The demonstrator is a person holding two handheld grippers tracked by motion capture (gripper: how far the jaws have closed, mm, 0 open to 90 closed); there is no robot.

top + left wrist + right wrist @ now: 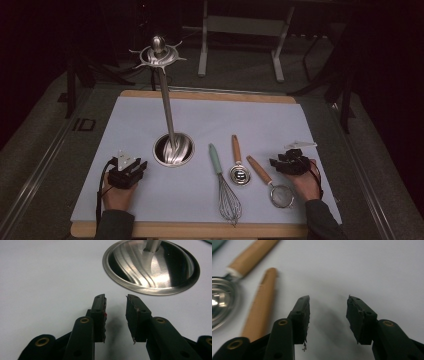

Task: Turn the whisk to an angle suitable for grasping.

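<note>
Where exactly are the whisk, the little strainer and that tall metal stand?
whisk [229, 200], high view, on its wire loops.
strainer [281, 195], high view, on its mesh bowl.
metal stand [173, 149], high view, on its round base; also [152, 267], left gripper view, on the base's dished surface.

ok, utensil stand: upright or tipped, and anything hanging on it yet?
Upright. The stand rises from its round base on the mat, and its top hooks are bare. Whisk, measuring spoon and strainer lie flat on the mat.
</note>
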